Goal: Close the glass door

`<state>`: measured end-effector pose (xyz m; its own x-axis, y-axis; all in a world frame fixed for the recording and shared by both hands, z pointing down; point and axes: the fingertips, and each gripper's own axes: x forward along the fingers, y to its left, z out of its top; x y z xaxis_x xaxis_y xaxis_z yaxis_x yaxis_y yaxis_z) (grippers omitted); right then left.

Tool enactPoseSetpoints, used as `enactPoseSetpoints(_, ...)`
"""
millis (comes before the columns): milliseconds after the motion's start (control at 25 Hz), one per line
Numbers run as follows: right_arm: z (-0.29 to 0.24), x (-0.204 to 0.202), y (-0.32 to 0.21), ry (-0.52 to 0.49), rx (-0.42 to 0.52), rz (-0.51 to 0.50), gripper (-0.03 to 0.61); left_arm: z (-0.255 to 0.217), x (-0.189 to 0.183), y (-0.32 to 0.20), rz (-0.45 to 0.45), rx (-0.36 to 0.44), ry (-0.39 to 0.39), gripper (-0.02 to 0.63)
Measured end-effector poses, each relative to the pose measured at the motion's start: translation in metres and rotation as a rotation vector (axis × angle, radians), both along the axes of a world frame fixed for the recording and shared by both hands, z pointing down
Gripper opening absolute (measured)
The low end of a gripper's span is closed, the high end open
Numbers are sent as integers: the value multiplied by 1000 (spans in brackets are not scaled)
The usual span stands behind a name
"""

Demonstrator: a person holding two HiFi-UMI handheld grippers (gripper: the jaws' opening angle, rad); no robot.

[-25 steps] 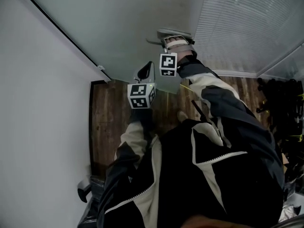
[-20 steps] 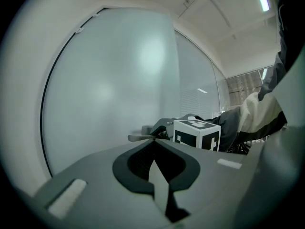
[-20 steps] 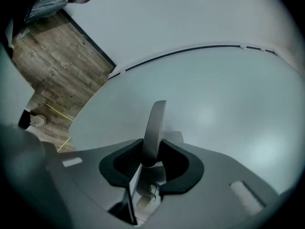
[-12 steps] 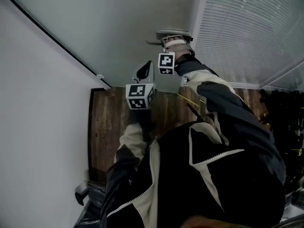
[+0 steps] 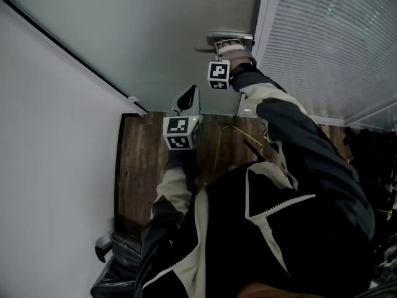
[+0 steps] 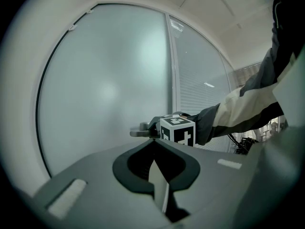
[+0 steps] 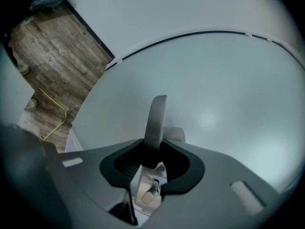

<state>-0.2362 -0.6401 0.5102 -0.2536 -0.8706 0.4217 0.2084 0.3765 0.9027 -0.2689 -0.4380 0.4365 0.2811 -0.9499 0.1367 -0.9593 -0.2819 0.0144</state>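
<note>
The frosted glass door [image 5: 155, 36] fills the top of the head view. Its grey lever handle [image 5: 231, 37] sits close to the frame at the door's right edge. My right gripper [image 5: 227, 46] is shut on that handle, arm stretched out. In the right gripper view the handle [image 7: 156, 120] runs up from between the jaws, which have just been closing on it. My left gripper [image 5: 188, 97] hangs lower and to the left, short of the glass, jaws together and holding nothing. From the left gripper view I see the door [image 6: 105, 89] and the handle [image 6: 139, 133] ahead.
A glass panel with white blinds [image 5: 329, 42] stands right of the door. A white wall [image 5: 49, 154] runs down the left. Below is wooden floor [image 5: 139, 160] with a yellow wire [image 5: 232, 129]. Dark clutter [image 5: 375, 148] lies at the right, a black bag [image 5: 118, 266] at bottom left.
My right gripper has carried the handle farther away from me and the door has swung toward the blinds panel. The left gripper has drifted forward with it.
</note>
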Motion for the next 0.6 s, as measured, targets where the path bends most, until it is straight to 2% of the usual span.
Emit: enactPoseSetpoints(600, -2, -1, -21, 0, 11, -30, 109, 3, -3, -13, -55, -1, -1, 11)
